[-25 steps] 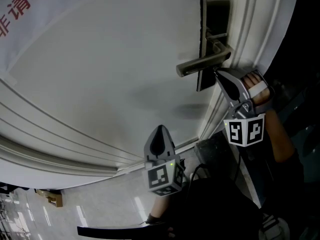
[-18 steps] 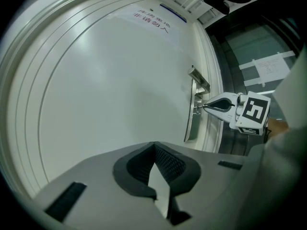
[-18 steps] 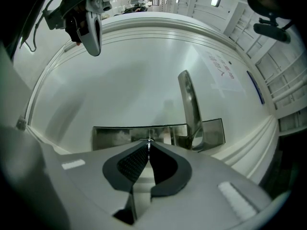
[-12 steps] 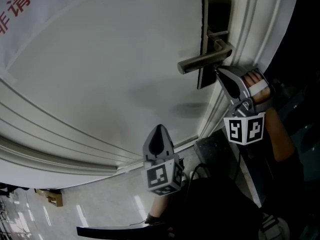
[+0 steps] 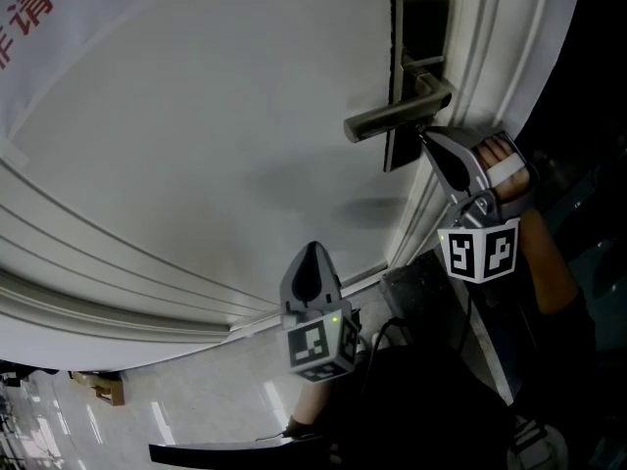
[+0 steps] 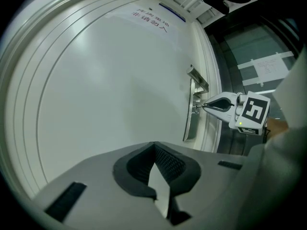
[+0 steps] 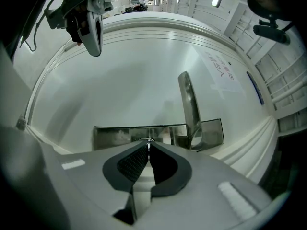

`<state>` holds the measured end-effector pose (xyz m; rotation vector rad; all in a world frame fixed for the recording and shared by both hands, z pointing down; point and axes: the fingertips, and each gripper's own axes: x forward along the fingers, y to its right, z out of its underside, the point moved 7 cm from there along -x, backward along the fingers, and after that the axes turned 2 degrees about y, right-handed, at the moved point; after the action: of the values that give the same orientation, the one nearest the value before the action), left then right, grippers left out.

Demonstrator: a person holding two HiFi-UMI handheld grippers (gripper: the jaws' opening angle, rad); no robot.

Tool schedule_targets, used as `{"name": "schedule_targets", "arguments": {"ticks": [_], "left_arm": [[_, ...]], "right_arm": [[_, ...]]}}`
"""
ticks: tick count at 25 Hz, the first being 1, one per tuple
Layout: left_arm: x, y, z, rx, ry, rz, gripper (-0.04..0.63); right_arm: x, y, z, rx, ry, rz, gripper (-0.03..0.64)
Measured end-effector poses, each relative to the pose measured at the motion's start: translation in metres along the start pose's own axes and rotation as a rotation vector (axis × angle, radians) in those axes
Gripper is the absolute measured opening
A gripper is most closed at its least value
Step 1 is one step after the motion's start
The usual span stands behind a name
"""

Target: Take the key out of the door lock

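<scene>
We held the right tongs [image 7: 148, 142] level against the door [image 5: 196, 145], their tips at the metal lock plate [image 5: 421, 18] just below the lever handle [image 5: 392, 120]. Their jaws were drawn together on a thin sliver of metal, the key [image 7: 148, 139], which sat in the lock plate with only its outer end showing between the pads. In the right gripper view the plate ran across behind the tips and the handle stood up just to the right of them. Our hand [image 5: 505, 164] gripped these tongs beside the door's moulded edge.

We kept the left tongs [image 5: 313, 250] well apart from the lock, lower down and to the left in the head view, pointing at a bare stretch of the white door. Their jaws were closed tip to tip with nothing between them, as the left gripper view showed.

A sheet with red characters [image 5: 39, 8] hung on the door at the upper left, and a pale floor [image 5: 196, 409] lay below the door
</scene>
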<state>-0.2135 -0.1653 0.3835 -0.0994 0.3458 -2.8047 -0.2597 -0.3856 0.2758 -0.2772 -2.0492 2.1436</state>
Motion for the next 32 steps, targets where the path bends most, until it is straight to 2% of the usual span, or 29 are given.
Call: {"name": "schedule_targets", "arguments": {"ticks": [17, 23, 32], "left_arm": [[-0.0013, -0.0015, -0.0019, -0.025, -0.013, -0.03, 0.0], [0.0006, -0.0011, 0.0002, -0.004, -0.001, 0.001, 0.0], [-0.0019, 0.0022, -0.002, -0.023, -0.014, -0.023, 0.0]], "right_arm": [[-0.0001, 0.0007, -0.0003, -0.005, 0.0, -0.001, 0.012], [-0.0031, 0.0002, -0.0004, -0.005, 0.003, 0.0, 0.012], [-0.0033, -0.0008, -0.0009, -0.008, 0.002, 0.003, 0.012]]}}
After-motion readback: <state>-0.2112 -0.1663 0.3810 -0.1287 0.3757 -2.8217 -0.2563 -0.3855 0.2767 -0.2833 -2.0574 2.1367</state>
